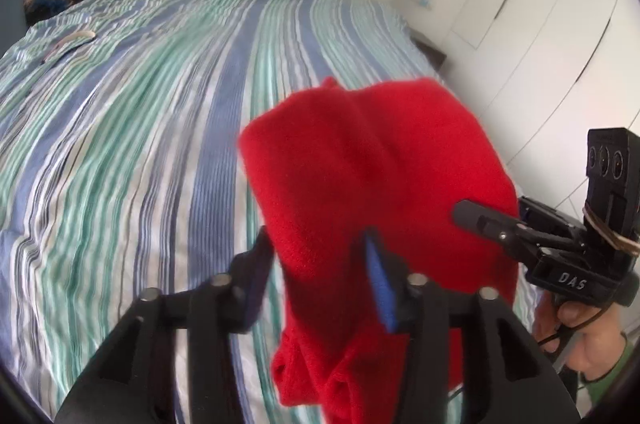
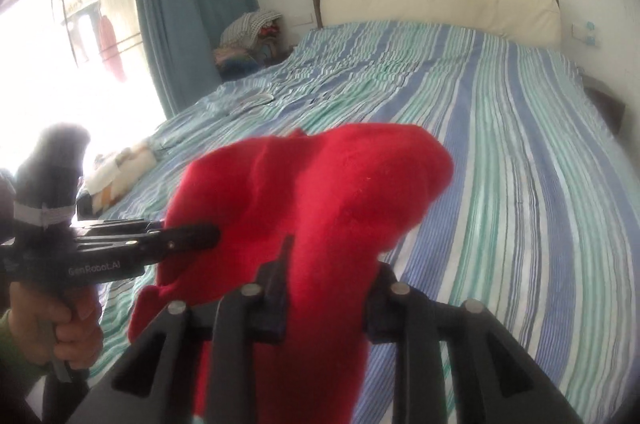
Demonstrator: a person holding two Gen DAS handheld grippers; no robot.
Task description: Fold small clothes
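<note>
Pointing downward over the striped bed (image 1: 140, 104), both grippers held the red knitted garment (image 1: 372, 176) aloft: left gripper (image 1: 320, 264) and right gripper (image 2: 332, 288) each clamped its fabric.

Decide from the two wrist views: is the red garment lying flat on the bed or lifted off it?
Lifted. The red garment hangs bunched above the striped bedcover, with the left gripper and right gripper at it.

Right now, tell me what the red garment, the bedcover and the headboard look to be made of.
Red garment: soft knit or fleece, matte; fuzzy surface, limp drape.
Bedcover: thin woven cloth, likely cotton, matte; fine crinkles along its blue, green and white stripes.
Headboard: padded, cream, smooth covering, perhaps leather or imitation; puffy edges, slight sheen, marks.
</note>
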